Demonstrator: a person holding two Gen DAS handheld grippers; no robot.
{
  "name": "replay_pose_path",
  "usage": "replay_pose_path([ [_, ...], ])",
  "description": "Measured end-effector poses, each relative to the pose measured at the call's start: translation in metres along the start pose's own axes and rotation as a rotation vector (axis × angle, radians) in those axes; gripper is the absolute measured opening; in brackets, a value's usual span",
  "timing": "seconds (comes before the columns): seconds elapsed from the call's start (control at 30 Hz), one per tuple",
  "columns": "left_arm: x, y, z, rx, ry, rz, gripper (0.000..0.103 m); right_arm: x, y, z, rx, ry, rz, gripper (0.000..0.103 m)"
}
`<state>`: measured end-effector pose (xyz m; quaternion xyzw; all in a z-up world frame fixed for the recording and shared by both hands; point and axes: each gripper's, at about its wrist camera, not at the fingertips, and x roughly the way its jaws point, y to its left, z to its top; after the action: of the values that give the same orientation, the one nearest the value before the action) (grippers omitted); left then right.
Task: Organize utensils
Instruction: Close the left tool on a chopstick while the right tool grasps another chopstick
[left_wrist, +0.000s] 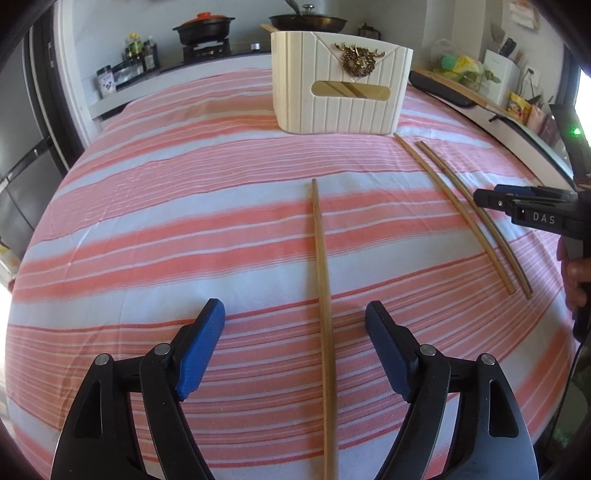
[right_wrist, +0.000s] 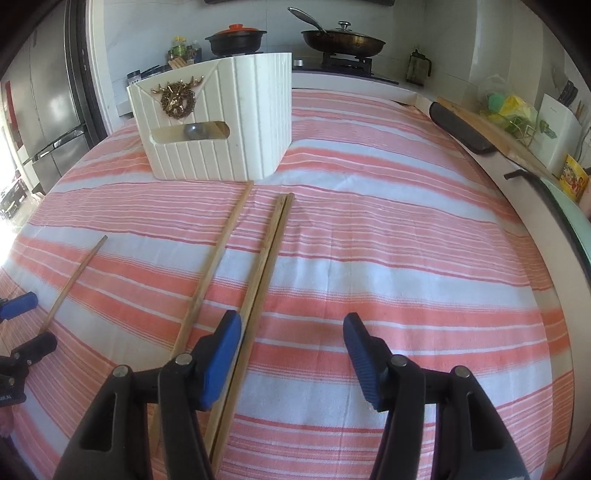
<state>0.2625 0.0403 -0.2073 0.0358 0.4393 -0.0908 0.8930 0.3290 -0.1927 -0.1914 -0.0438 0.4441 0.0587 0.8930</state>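
Left gripper (left_wrist: 295, 325): spread, astride lone chopstick (left_wrist: 320, 258), nothing pinched. Right gripper (right_wrist: 291, 332): spread, empty, beside pair (right_wrist: 267, 258). Stick to be centred before closing (slim, rolls), then carried to holder (left_wrist: 340, 85).

pink-and-white striped tablecloth (left_wrist: 184, 221), cream ribbed holder (left_wrist: 340, 110) with gold ornament (left_wrist: 357, 61), tan chopsticks (left_wrist: 325, 295)

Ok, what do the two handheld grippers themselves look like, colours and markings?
Both match: the left gripper and right gripper have black plastic linkage arms with silver pivot pins and ribbed blue pads. Seen from the left wrist camera, the right one carries white "DAS" lettering and a green indicator light.
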Motion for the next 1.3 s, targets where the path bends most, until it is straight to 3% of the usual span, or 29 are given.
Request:
replay_pose_path([
  [0.3,0.002,0.001,-0.001,-0.006,0.006,0.011,0.09,0.009,-0.016,0.006,0.052,0.024,0.013,0.057],
  [0.47,0.002,0.002,-0.001,-0.005,0.007,0.009,0.091,0.004,-0.007,-0.003,-0.023,0.02,-0.069,0.056],
  [0.53,0.002,0.002,-0.001,-0.005,0.007,0.01,0.092,-0.006,-0.011,-0.003,0.022,-0.012,-0.043,0.047],
  [0.6,0.003,0.002,-0.001,-0.004,0.008,0.009,0.093,-0.011,-0.011,0.0,0.035,-0.027,-0.01,0.047],
  [0.73,0.003,0.003,-0.001,-0.005,0.008,0.007,0.094,0.003,-0.003,0.005,0.005,0.048,0.048,0.047],
  [0.93,0.003,0.003,-0.002,-0.003,0.009,0.005,0.095,0.009,-0.007,0.011,0.02,0.07,0.035,0.047],
  [1.07,0.003,0.003,-0.002,0.0,0.012,0.001,0.096,0.017,0.006,0.015,-0.074,0.104,-0.005,0.049],
  [1.17,0.003,0.003,-0.002,-0.002,0.011,0.011,0.096,0.021,0.006,0.019,-0.063,0.112,-0.006,0.047],
  [1.2,0.003,0.003,-0.003,-0.007,0.01,0.024,0.096,0.021,0.005,0.018,-0.058,0.109,-0.002,0.044],
  [1.27,0.0,0.004,-0.005,-0.022,0.009,0.046,0.091,0.014,0.009,0.011,-0.075,0.098,-0.006,0.017],
  [1.3,-0.003,0.004,-0.007,-0.025,0.008,0.049,0.085,0.01,0.012,0.006,-0.092,0.097,-0.004,0.01],
])
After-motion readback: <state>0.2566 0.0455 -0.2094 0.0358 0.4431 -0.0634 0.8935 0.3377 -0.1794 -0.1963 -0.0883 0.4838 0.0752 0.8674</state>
